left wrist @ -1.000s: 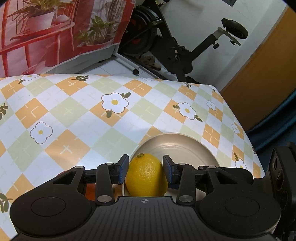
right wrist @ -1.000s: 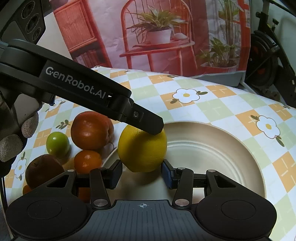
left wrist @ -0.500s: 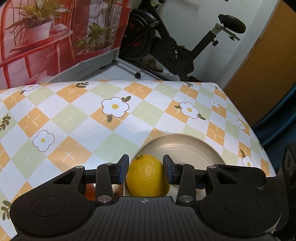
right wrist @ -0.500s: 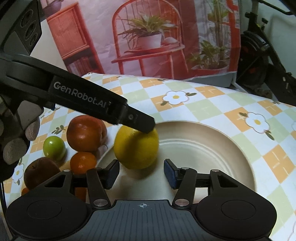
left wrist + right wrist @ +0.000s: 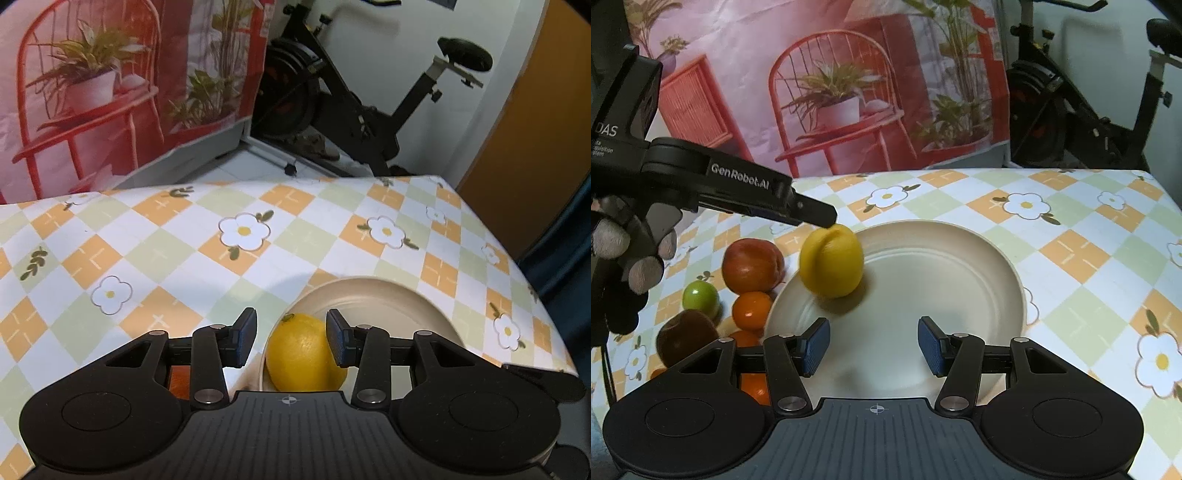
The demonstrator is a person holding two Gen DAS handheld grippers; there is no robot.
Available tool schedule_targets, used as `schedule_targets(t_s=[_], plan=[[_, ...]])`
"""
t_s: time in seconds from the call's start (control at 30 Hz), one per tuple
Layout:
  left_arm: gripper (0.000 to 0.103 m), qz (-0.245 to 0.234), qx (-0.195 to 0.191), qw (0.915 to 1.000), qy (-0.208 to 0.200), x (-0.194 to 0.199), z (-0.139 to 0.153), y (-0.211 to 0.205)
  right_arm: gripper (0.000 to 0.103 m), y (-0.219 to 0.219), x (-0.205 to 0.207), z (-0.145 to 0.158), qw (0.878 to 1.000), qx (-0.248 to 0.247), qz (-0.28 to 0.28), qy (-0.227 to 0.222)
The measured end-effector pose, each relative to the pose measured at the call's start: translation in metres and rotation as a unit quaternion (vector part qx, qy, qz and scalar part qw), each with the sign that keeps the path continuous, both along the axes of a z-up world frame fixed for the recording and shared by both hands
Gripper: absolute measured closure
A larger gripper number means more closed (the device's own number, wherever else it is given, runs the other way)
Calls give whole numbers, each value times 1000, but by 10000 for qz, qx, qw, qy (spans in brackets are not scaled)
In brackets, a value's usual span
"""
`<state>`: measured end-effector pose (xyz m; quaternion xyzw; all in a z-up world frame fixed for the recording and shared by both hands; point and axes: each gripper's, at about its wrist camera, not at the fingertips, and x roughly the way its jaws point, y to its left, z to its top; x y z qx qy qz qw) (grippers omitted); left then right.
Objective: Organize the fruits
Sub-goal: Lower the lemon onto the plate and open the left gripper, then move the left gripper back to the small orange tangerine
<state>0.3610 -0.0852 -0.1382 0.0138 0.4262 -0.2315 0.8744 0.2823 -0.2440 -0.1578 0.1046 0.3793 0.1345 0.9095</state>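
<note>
A yellow lemon sits on the left part of a beige plate. In the left wrist view the lemon lies below and between the fingers, on the plate. My left gripper is open above the lemon; it also shows in the right wrist view, its tip just over the lemon. My right gripper is open and empty over the plate's near side. A red fruit, a green fruit, an orange and a brown fruit lie left of the plate.
The table has a checked floral cloth. An exercise bike and a printed backdrop stand beyond the far edge. The table's right edge is close to the plate.
My left gripper has opened, let go of the lemon and risen. The lemon now rests on the plate. My right gripper has opened wider and pulled back.
</note>
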Motion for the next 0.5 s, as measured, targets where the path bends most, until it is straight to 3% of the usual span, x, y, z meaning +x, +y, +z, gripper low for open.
schedule_targets(t_s=[0.5], plan=[[59, 554, -305, 9962, -594, -66, 45, 58, 53, 30, -35, 16, 9992, -70, 324, -224]])
